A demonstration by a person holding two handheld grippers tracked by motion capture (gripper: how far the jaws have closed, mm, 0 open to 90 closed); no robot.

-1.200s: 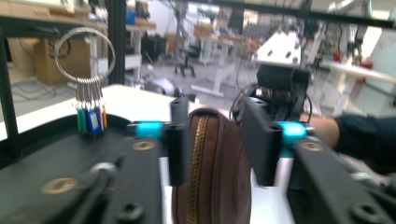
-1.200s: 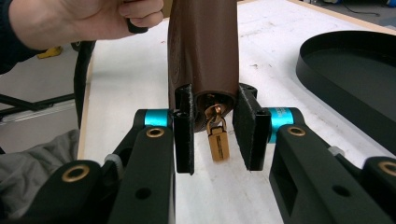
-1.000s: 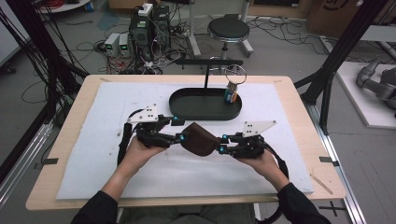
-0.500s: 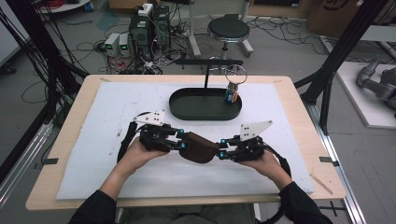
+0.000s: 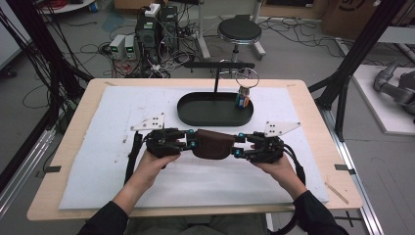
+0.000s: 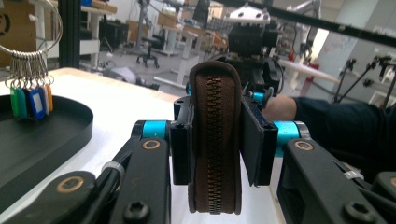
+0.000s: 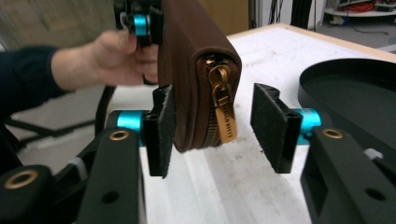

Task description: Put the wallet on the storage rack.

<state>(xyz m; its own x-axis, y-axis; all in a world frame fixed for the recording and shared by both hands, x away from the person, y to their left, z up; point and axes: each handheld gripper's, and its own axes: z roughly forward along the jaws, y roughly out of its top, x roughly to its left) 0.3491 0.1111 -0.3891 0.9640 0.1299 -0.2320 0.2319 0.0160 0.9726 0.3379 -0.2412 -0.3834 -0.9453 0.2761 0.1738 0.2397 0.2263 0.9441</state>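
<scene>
A brown zipped pouch (image 5: 213,143) hangs just above the white mat between my two grippers. My left gripper (image 5: 191,143) has just been closing, and its pads press both sides of the pouch's left end (image 6: 215,140). My right gripper (image 5: 238,145) has just been opening around the other end. In the right gripper view (image 7: 215,128), one pad touches the pouch (image 7: 196,70) and the other stands apart from it. A brass zip pull (image 7: 223,112) dangles in that gap.
A black oval tray (image 5: 195,115) lies on the white mat (image 5: 98,161) behind the grippers. A ring of coloured key tags (image 5: 243,95) hangs from a black stand (image 5: 218,66) over the tray's right end. The tags (image 6: 30,100) also show in the left gripper view.
The pouch has turned from a raised, folded-looking pose to lying level between the grippers. The left jaws have closed on it and the right jaws have spread apart.
</scene>
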